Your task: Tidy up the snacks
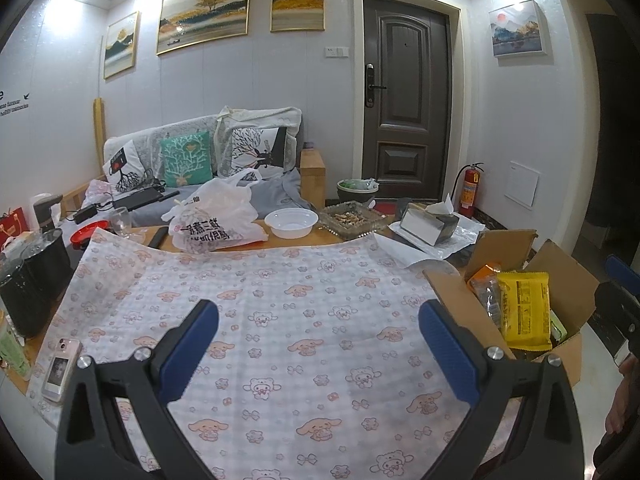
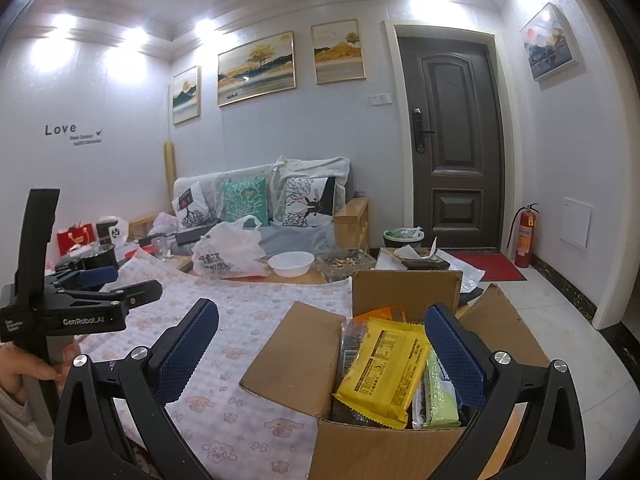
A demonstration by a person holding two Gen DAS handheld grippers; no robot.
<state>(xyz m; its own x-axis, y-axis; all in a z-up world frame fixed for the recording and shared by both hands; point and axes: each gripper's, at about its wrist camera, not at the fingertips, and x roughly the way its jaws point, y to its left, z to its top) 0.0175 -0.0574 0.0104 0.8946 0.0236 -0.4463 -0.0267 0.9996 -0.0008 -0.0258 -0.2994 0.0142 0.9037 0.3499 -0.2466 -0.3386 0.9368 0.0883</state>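
Observation:
An open cardboard box (image 2: 384,448) (image 1: 448,284) stands at the right edge of the table, full of snack packs. A yellow packet (image 2: 380,376) (image 1: 524,312) lies on top, with an orange pack (image 1: 482,274) behind it and a light green pack (image 2: 440,396) to its right. My right gripper (image 2: 320,344) hovers open over the box's left side, holding nothing. My left gripper (image 1: 318,336) hangs open above the patterned tablecloth (image 1: 280,320), left of the box and empty. It also shows at the left of the right wrist view, left gripper (image 2: 108,280), held by a hand.
At the table's far edge stand a white plastic bag (image 1: 218,216), a white bowl (image 1: 291,222), a glass ashtray (image 1: 352,218) and a tissue box (image 1: 428,220). Black pots (image 1: 36,276) and a phone (image 1: 60,368) sit on the left. A sofa and a door lie behind.

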